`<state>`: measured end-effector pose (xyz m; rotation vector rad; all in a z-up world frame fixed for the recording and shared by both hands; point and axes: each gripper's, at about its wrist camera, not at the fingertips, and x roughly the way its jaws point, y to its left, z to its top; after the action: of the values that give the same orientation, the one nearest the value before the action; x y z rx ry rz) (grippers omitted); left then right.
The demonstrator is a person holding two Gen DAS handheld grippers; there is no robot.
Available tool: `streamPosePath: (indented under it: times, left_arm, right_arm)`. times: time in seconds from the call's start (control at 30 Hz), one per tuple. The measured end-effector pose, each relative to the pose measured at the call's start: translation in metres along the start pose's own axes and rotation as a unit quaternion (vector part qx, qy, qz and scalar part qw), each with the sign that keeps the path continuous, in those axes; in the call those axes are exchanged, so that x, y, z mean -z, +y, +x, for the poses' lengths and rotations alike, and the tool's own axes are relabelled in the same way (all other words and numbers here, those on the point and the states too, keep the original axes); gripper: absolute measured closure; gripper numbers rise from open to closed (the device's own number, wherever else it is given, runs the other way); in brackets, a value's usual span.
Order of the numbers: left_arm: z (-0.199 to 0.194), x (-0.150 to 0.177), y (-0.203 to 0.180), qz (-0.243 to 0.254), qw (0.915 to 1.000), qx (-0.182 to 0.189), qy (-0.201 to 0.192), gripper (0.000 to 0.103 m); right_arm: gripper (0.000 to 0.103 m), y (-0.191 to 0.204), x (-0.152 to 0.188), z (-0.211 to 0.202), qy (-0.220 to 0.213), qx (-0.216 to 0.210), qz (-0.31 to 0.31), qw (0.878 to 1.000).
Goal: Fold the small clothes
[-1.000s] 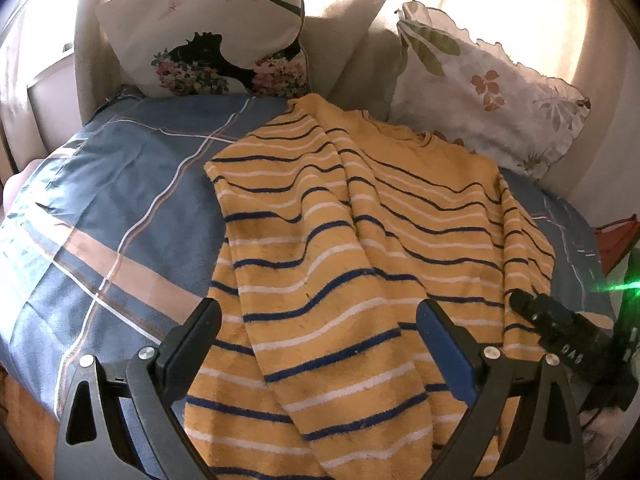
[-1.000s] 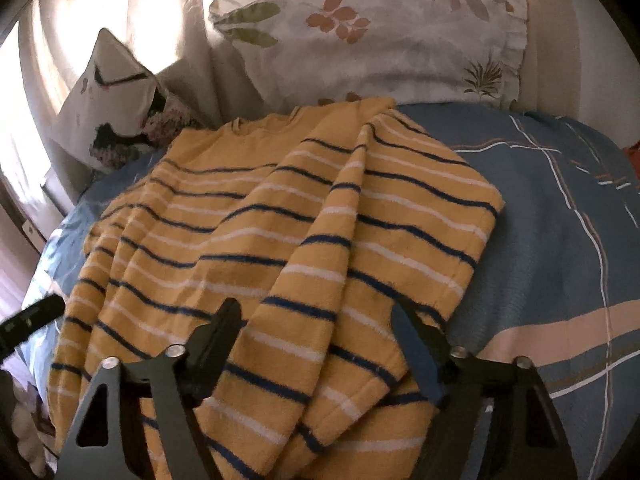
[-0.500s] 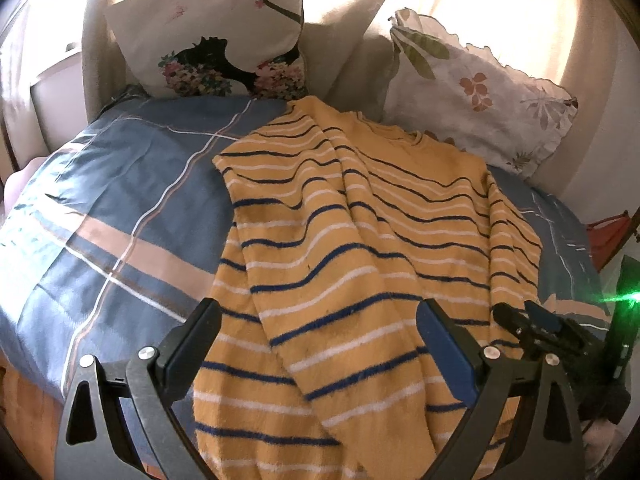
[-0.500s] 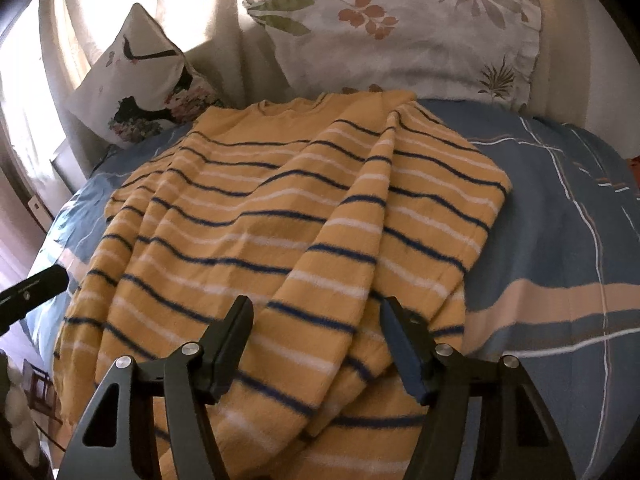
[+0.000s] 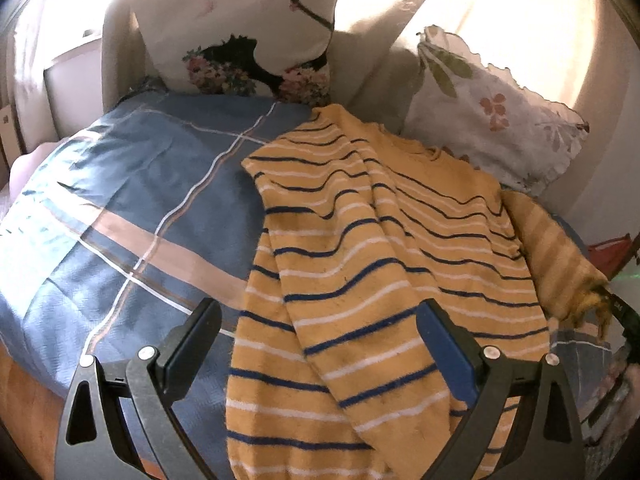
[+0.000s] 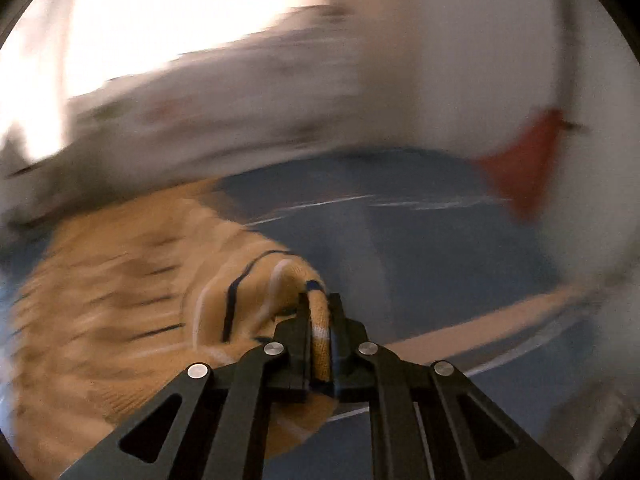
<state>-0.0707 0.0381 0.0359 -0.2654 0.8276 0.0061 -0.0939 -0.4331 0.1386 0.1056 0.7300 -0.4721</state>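
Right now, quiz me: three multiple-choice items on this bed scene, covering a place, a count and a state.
1. Where does the striped sweater lie?
A. on the blue checked bedspread
B. on a chair
C. on the floor

2. How many pillows lean at the head of the bed?
A. one
B. two
C. four

3. How is the right claw?
A. wide open, empty
B. shut on sweater fabric
C. holding a pillow

Key: 1 A, blue cloth shows around it; 2 B, the figure-print pillow and the leaf-print pillow; 3 B, a fold sits pinched between its pads.

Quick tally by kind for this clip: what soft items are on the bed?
Striped sweaters: 1
Pillows: 2, the silhouette pillow and the leaf-print pillow
Plaid bedcovers: 1
Total: 4
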Motion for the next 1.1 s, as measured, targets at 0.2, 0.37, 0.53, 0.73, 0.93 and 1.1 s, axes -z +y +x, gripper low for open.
streamPosePath:
  times: [0.2,0.37,0.53,0.73,0.93,1.1]
  left_arm:
    - [0.022,0.003,-0.021,0.03,0.9987,0.021,0.035,0.005]
    - [0.037,0.008,-0.034,0.049,0.997,0.009,0.059,0.016]
    - [0.04,0.005,-0.022,0.023,0.9953,0.041,0.085,0.092]
    - [0.014,-0.034,0.059,-0.088,0.9955,0.02,0.031,0.096]
    - [0.004,-0.066,0.149,-0.16,0.9805,-0.113,-0.014,0.095]
    - [-0.008,-0.069,0.192,-0.189,0.9629,-0.19,-0.032,0.085]
  right_arm:
    - [0.063,-0.016,0.02,0.002,0.018,-0.022,0.039,0.999]
    - [0.054,0.01,0.035,-0.016,-0.001,-0.064,0.022,0.998]
    - [0.049,0.033,0.033,-0.024,-0.021,-0.098,0.011,0.995]
    - [0.049,0.045,0.037,-0.023,-0.027,-0.112,-0.001,0.993]
    - [0.049,0.053,0.043,-0.014,-0.003,-0.126,0.004,0.992]
    - [0.048,0.075,0.048,-0.019,0.0,-0.138,-0.023,0.99]
